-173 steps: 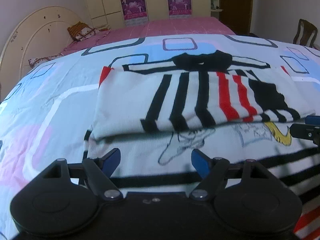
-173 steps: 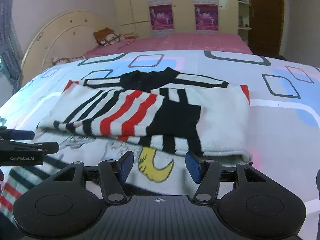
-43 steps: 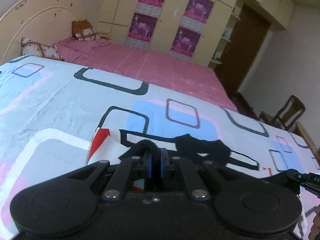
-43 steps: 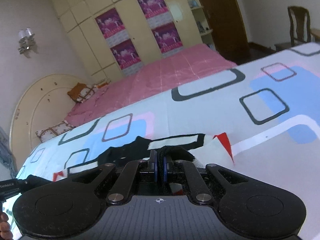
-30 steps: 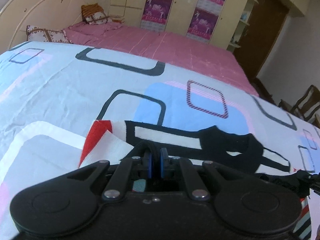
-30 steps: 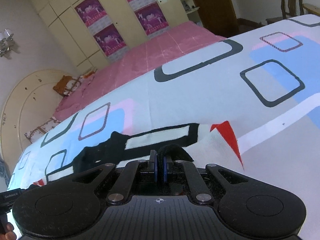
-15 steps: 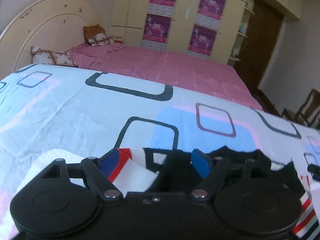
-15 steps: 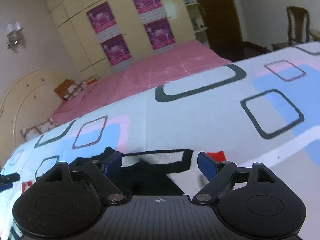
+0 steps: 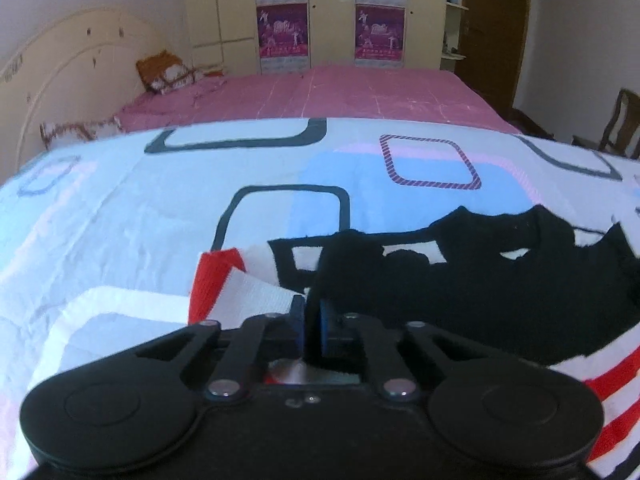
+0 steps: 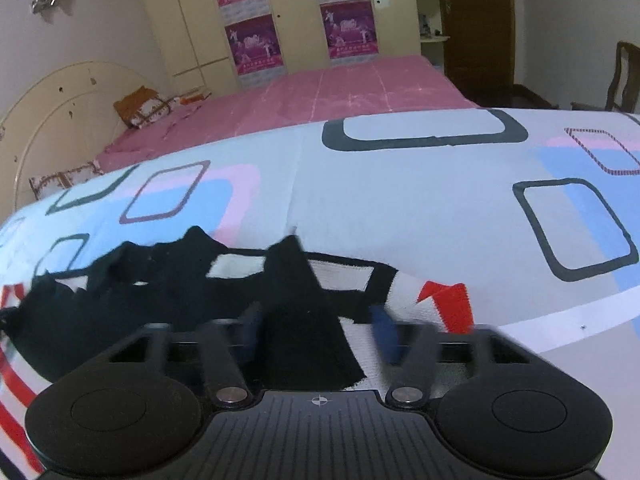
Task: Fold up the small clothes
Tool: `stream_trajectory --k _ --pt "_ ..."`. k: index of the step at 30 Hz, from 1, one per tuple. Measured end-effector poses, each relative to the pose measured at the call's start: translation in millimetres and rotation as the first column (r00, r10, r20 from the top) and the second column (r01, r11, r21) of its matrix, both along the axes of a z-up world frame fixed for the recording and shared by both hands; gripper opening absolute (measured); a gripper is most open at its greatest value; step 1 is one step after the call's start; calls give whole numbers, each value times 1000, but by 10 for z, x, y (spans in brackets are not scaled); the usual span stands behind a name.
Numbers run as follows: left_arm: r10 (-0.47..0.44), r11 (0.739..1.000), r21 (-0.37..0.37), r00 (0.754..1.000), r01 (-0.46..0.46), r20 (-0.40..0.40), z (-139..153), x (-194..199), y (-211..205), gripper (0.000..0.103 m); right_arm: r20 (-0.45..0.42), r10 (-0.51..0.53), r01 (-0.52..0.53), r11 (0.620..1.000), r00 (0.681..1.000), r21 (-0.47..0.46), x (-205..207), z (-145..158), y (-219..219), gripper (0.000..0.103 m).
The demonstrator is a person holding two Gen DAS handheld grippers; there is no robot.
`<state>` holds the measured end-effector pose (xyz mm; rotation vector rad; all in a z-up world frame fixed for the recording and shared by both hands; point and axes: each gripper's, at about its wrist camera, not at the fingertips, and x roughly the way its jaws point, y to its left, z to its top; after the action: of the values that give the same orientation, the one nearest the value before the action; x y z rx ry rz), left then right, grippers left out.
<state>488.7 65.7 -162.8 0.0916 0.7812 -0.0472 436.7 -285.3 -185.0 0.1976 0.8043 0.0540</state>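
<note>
A small striped sweater (image 9: 460, 296), white with black and red bands and a black collar, lies folded on the patterned bedsheet (image 9: 160, 208). My left gripper (image 9: 309, 322) is shut on a raised black fold of the sweater near its left red cuff (image 9: 212, 276). In the right wrist view the sweater (image 10: 168, 288) lies under my right gripper (image 10: 316, 334), which is open. Its blurred blue fingers (image 10: 382, 334) straddle a raised black fold beside the right red cuff (image 10: 452, 304).
A pink bedspread (image 9: 320, 96) covers the far half of the bed, with pillows (image 9: 164, 72) by the cream headboard (image 9: 60, 76). Cream wardrobes with purple posters (image 10: 248, 44) line the back wall. A wooden chair (image 9: 616, 124) stands at the right.
Half a second ago both grippers were open over the sweater's collar edge. The left one has since shut on a black fold. The right one stays open and its fingers are moving.
</note>
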Motion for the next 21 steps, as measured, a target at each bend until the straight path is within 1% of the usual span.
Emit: stream_trajectory --k 1,2,3,5,7,9,10,12,14,15,17,19,20,21 --pt "-1 1000 14 1000 1 11 4 -19 -21 6 6 12 -12 1000 1000 1 -3 1 4 15" --pt "3 1000 22 1000 -4 29 18 -40 -24 5 0 23 -23 1000 1000 19 3 -2 6 9" --pt "12 1000 25 998 -13 55 40 -62 -21 5 -1 29 -29 999 1000 33 -5 7 9 5" --pt "29 999 31 995 -32 99 97 -99 -6 5 25 39 -40 999 999 26 -21 55 30 5" --pt "32 998 47 990 -39 136 146 -110 -10 5 72 18 -20 999 997 27 -37 134 21 5" --pt "33 997 68 988 -44 152 146 -93 -34 5 122 1 -3 1000 993 17 -56 214 17 4" --pt "42 996 72 988 -54 152 125 -72 -48 5 128 -6 7 1000 992 -5 -48 206 24 4" --pt "68 993 81 987 -80 143 49 -27 -44 5 81 -34 36 999 996 -28 13 82 8 4" --pt "73 991 105 992 -85 106 -66 26 -49 5 26 -70 70 997 997 -17 61 -74 -58 4" --pt "69 989 121 993 -80 98 -112 25 -56 5 29 -79 79 997 996 8 49 -120 -90 5" --pt "44 987 151 993 -60 106 -139 -6 -76 5 35 -81 81 997 996 5 37 -115 -86 5" --pt "27 983 176 995 -44 97 -116 -3 -89 6 34 -75 75 997 997 3 33 -95 -82 6" --pt "26 983 180 995 -43 94 -98 -12 -96 13 36 -82 81 997 996 13 17 -73 -98 7" --pt "28 983 180 995 -44 95 -71 -19 -92 27 42 -93 92 995 995 28 -10 -40 -111 20"
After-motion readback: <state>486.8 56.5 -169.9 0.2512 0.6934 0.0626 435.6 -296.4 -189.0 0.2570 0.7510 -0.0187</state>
